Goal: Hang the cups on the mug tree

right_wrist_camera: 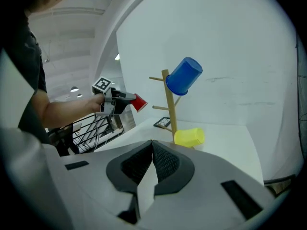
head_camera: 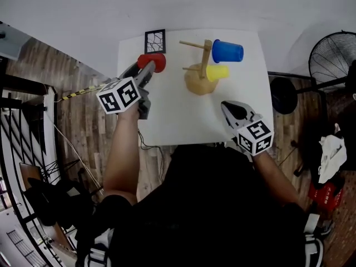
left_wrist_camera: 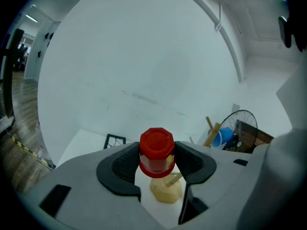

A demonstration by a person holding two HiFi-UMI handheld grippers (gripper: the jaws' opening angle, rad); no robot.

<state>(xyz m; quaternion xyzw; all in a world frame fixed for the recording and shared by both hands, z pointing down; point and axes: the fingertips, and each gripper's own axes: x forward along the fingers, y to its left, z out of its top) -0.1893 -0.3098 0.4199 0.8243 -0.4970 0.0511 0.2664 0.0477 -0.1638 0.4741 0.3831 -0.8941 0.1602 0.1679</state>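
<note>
Already hung on the mug tree [head_camera: 206, 53]: blue cup [head_camera: 227, 51] on an upper peg, yellow cup [head_camera: 217, 72] on a lower one, both on its right side. Left to hang: red cup [left_wrist_camera: 156, 152], clamped between the pads of the left gripper [head_camera: 143, 74] and held in the air, clear of the worktop [head_camera: 178, 118], just left of the tree. By that count, roughly two thirds done, with one placement to go. Right gripper [right_wrist_camera: 152, 150] with jaws together on nothing, idle over the near right part of the worktop and well apart from the tree. Two bare pegs [head_camera: 192, 44] pointing left toward the red cup, nothing between cup and pegs, so likely a short, unobstructed path. Room tighter behind: tree set close to the far edge of the small worktop, white wall just beyond, black patterned card [head_camera: 155, 41] lying at the far left corner near the raised cup. Plenty of bare white surface in front of the tree base. Floor fan [head_camera: 334, 54] off to the right, well apart.
</note>
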